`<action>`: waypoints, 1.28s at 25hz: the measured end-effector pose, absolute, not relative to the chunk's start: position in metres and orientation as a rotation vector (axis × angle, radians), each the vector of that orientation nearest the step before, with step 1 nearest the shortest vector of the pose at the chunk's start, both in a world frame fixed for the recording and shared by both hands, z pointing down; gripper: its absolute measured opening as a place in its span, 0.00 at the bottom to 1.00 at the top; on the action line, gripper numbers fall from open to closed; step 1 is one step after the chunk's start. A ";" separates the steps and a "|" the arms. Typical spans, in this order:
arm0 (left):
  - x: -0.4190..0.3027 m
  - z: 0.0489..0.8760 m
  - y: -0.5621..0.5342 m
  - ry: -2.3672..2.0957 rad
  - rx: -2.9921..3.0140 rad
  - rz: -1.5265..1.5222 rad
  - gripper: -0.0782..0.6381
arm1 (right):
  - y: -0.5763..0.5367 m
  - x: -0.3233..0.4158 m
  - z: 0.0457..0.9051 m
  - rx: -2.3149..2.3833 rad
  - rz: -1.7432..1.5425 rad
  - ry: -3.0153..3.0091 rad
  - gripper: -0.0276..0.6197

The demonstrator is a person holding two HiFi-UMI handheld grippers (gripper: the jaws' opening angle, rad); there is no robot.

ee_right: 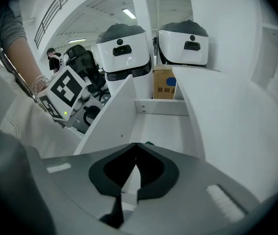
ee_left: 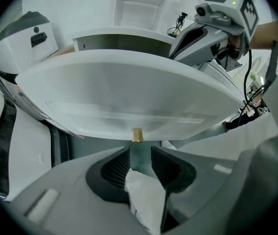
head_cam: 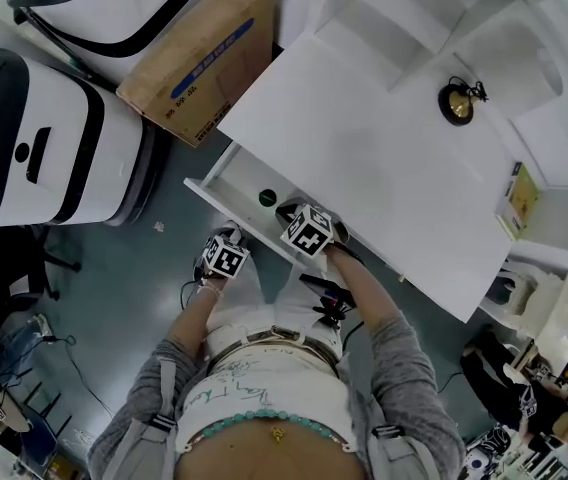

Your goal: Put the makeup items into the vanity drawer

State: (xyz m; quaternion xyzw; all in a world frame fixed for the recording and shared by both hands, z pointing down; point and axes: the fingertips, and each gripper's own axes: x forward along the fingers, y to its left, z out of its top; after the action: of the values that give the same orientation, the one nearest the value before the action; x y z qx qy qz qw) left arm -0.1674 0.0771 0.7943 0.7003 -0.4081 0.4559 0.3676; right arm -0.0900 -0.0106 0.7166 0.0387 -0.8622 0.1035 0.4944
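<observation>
Green item [head_cam: 268, 197] is lying in the open drawer [head_cam: 236, 181]. Right tongs [ee_right: 137, 166] are hanging shut, empty, above it. Left tongs [ee_left: 140, 155] are standing slightly apart (white scrap [ee_left: 146, 199] low in the gap, unclear) just short of the knob [ee_left: 137, 135] — closing is likely next, needing a straight push.

The drawer front [ee_left: 129, 97] looks smooth and matt, its knob [ee_left: 137, 135] brassy metal, the box [head_cam: 199, 53] cardboard.

White vanity drawer [head_cam: 222, 186] open, green round item [head_cam: 267, 197] inside
</observation>
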 end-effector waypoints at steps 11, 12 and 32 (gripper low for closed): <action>-0.168 0.790 0.070 -1.049 1.805 1.184 0.30 | -0.018 -0.073 0.683 0.138 0.335 -2.177 0.09; -0.168 0.790 0.069 -1.046 1.807 1.186 0.30 | -0.018 -0.072 0.680 0.140 0.342 -2.183 0.09; -0.151 0.787 0.057 -0.973 1.868 1.242 0.30 | -0.025 -0.028 0.620 0.221 0.393 -2.257 0.09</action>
State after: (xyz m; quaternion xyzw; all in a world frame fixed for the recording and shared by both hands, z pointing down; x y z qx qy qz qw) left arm -0.1509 0.0570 0.7874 0.7180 -0.3739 0.4776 0.3413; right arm -0.0282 -0.0250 0.6202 0.0878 -0.8954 0.1559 0.4077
